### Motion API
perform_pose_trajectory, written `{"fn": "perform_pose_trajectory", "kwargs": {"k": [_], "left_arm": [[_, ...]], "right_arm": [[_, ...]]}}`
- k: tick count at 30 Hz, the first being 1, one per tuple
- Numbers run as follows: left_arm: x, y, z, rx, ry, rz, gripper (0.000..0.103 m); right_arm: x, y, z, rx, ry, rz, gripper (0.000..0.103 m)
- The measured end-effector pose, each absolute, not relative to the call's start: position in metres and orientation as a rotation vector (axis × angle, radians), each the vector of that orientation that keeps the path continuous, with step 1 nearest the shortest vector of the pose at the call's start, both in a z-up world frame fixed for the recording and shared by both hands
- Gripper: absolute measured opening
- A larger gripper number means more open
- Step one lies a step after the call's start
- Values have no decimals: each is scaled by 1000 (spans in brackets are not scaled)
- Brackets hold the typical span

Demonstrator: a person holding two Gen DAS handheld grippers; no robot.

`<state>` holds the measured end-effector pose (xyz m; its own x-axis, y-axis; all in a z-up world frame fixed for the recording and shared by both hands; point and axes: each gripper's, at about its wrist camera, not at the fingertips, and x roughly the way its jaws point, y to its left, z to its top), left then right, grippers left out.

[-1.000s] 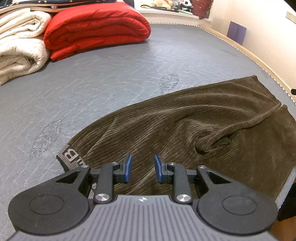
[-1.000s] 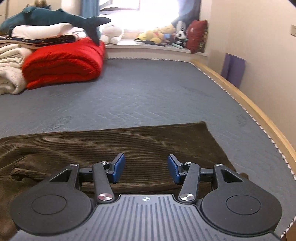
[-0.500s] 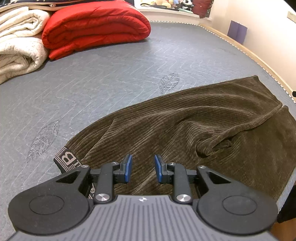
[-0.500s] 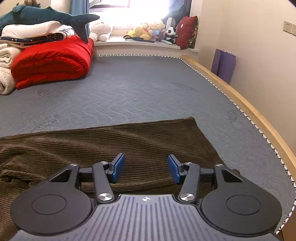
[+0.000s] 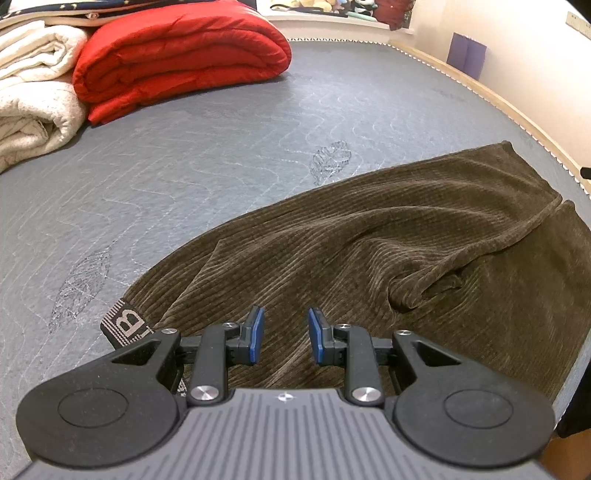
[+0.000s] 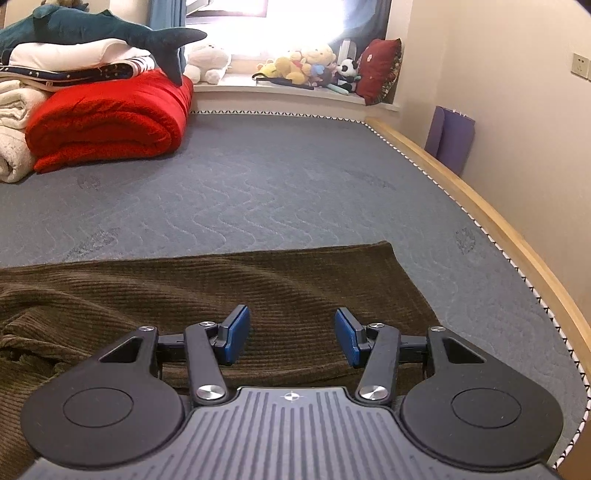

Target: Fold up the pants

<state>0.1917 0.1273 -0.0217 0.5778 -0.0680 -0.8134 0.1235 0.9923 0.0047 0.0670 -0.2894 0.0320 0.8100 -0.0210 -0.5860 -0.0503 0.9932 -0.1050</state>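
Brown corduroy pants [image 5: 369, 251] lie folded lengthwise on the grey mattress [image 5: 184, 155], with a wrinkled ridge near the middle. The lettered waistband [image 5: 125, 325] shows at the lower left of the left wrist view. My left gripper [image 5: 284, 334] is open and empty, just above the waist end. In the right wrist view the leg end of the pants [image 6: 258, 288] lies flat. My right gripper [image 6: 291, 336] is open and empty, above the hem end.
A folded red duvet [image 5: 177, 55] and cream blankets [image 5: 29, 110] lie at the far left, with a plush shark [image 6: 92, 33] on top. The wooden bed edge [image 6: 498, 229] runs along the right. Plush toys [image 6: 306, 66] sit on the window sill.
Both grippers have drawn back and risen slightly from the pants; the right wrist view now tilts up, showing more of the room. The jaws stay open. The pants have not moved.
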Motion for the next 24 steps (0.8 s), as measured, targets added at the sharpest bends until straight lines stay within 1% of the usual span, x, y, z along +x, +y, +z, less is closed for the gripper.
{"fn": "perform_pose_trajectory", "kwargs": {"k": [4,7,10,12,14,15,20,24], "left_arm": [[195,129,-24,63,954,-108,29],[198,128,-25,64,956,-106,27],[201,128,-27,63,960,-107,22],[204,128,-27,63,959,-106,12],[208,130,-27,56,955,-103,6],[211,133,-26,52,953,-99,5],[226,160,-28,1,950,-35,5],[239,209,-32,-155,945,75,5]], "right_arm": [[71,-287,34,-126,617,29,54],[74,-285,35,-134,613,35,54],[76,-283,37,-136,605,42,54],[76,-281,38,-138,601,49,54],[77,-279,39,-144,596,57,54],[78,-277,39,-147,593,63,54],[79,-272,41,-162,582,78,54],[81,-271,42,-163,581,84,54]]}}
